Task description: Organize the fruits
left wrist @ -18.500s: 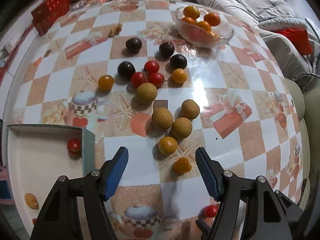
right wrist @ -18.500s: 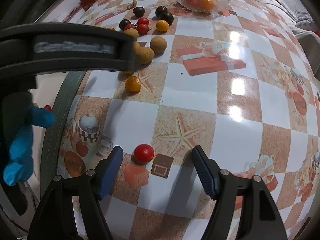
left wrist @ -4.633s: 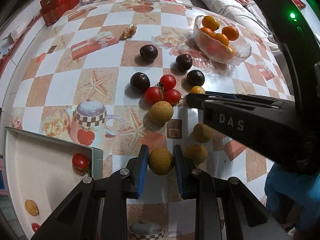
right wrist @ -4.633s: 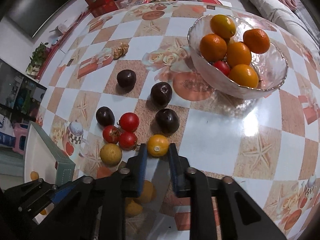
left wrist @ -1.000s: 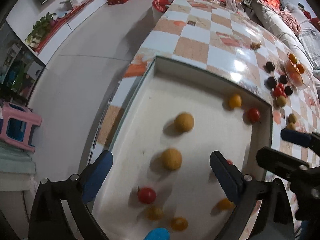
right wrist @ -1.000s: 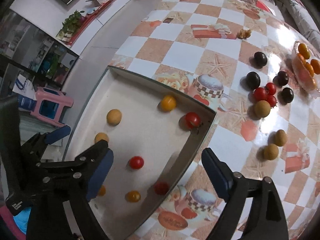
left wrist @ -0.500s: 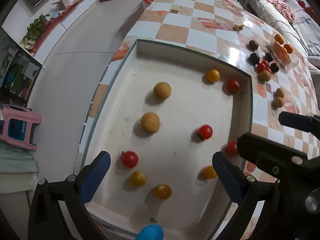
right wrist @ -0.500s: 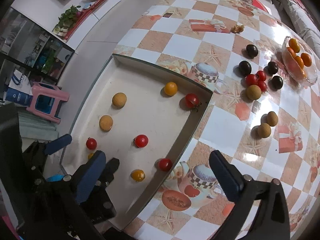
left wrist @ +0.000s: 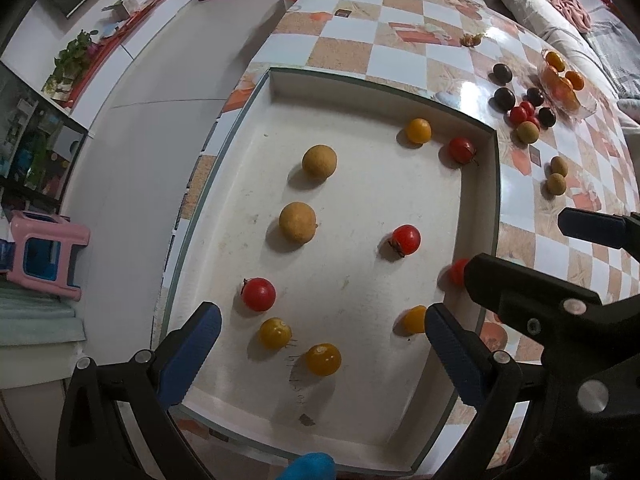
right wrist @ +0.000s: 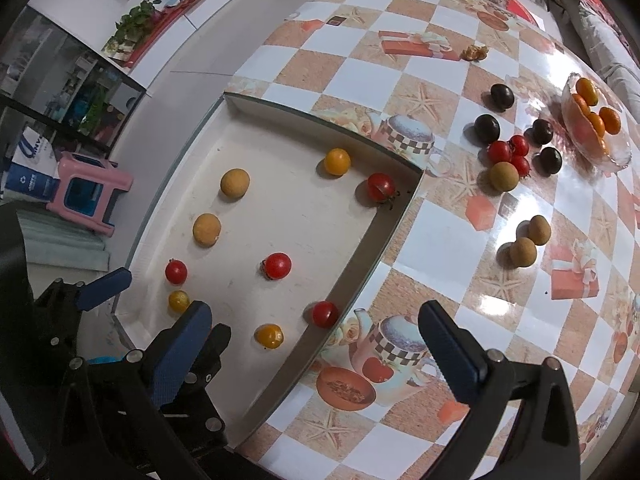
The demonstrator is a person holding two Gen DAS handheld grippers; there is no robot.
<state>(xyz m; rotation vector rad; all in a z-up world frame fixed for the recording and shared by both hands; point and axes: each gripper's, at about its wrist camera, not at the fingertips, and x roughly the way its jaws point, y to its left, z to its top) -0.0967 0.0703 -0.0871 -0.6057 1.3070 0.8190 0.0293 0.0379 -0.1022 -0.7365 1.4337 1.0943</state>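
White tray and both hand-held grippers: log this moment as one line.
left hand-held gripper: open, empty, above white tray | right hand-held gripper: open, empty, over tray edge | tan fruits: on table

In the tray (right wrist: 362, 258) lie four red tomatoes (right wrist: 278, 265), four yellow ones (right wrist: 337, 161) and two longans (right wrist: 235, 183) — on the table (right wrist: 420, 260) three longans (right wrist: 504, 176), three red tomatoes (right wrist: 499, 151), four dark plums (right wrist: 487, 128).
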